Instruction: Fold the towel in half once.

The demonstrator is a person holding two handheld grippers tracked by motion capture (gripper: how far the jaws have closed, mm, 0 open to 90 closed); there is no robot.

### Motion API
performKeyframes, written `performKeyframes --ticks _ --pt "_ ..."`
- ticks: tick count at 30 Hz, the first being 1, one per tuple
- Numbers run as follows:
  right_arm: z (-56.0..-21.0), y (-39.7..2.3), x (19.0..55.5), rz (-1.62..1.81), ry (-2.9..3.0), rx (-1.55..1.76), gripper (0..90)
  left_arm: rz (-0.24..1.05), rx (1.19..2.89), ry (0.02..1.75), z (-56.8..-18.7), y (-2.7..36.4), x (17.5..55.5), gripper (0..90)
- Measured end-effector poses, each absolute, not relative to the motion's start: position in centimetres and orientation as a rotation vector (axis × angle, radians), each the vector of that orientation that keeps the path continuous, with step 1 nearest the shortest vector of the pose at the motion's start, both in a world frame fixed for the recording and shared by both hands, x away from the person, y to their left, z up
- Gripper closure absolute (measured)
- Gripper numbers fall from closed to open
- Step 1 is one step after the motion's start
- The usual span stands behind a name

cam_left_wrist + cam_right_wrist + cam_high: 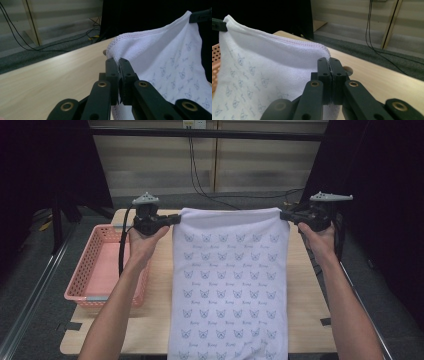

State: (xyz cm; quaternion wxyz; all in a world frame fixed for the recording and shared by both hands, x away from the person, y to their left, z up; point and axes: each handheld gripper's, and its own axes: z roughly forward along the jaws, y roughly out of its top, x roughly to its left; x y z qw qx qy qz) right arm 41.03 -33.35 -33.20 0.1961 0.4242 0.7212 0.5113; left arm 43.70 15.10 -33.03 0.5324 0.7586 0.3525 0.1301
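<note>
Nearby, pink basket holds nothing visible

Soft white terry cloth towel with stitched hem and faint blue print, pale matt wood-grain table, perforated pink plastic basket at left, matt black plastic jaws with brass rivets

High view: we look forward and down from above the near edge of the table, whole top in frame. Left gripper view: close in along its own jaws, facing across the far edge toward the right. Right gripper view: same setup, mirrored. All three share the towel top hem and the far table edge.
</note>
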Motion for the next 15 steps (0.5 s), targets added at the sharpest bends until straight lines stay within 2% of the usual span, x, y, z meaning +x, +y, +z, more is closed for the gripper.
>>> performKeyframes --ticks 7,11,15 --pt "-30.1 -33.3 42.8 1.410 1.966 1.190 89.4 0.348 1.743 0.817 -29.7 15.0 44.5 87.7" --pt "-27.7 -33.5 43.1 1.433 1.907 1.184 89.4 0.393 1.765 0.775 -27.9 14.6 44.3 87.7" --pt "-27.2 -33.5 42.1 1.446 1.919 1.158 89.4 0.380 1.774 0.782 -28.4 14.9 43.8 87.7"
